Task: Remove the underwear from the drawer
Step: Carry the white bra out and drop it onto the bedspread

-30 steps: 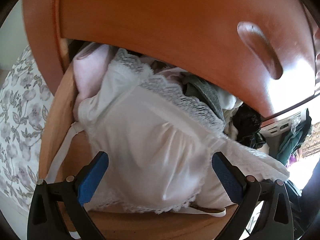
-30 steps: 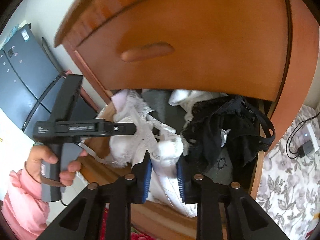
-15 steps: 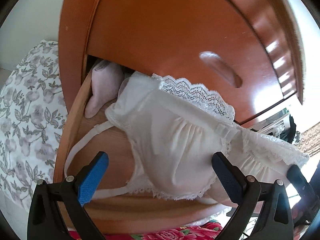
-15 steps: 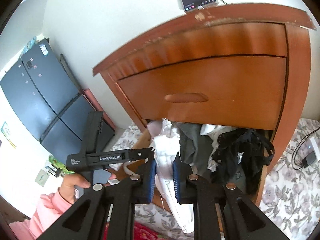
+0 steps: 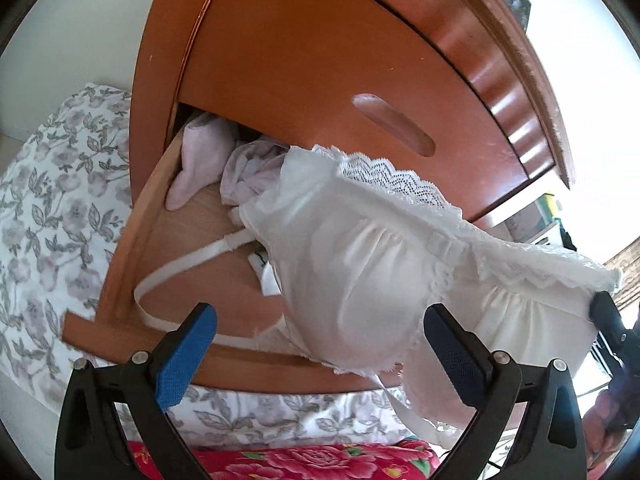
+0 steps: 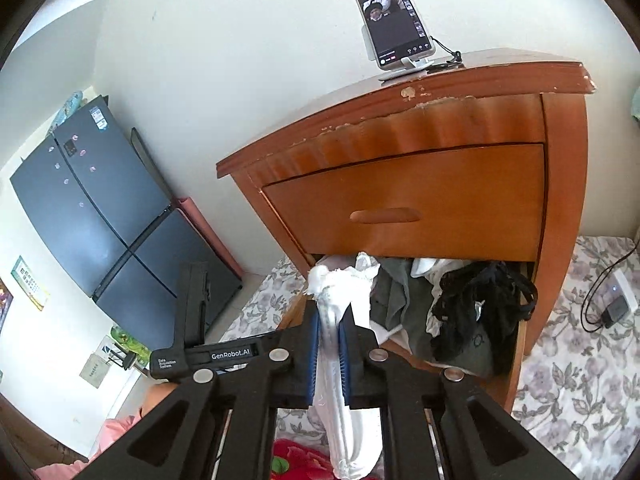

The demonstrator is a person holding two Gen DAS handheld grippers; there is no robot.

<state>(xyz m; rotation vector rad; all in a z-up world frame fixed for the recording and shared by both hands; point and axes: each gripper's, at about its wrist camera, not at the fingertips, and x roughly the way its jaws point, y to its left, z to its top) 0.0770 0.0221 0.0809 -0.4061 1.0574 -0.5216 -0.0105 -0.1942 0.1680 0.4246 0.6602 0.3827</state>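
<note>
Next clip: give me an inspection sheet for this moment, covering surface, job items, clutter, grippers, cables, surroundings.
Surface: open lower drawer of wooden nightstand; floral sheet beneath.
Job's things: white lace bra lifted over the drawer; one strap trails inside.
Clutter: black lingerie, grey garment, pale pink cloth in drawer.
Grippers: right gripper shut on the bra, jaws just closing; left gripper open, empty.
Cables: black cable and charger on sheet.
Surroundings: phone on stand, dark fridge, white wall.

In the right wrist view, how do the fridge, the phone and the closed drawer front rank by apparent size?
1. Closed drawer front and fridge: look alike; nearness leaves this unsure.
2. Phone: clearly smallest.
</note>
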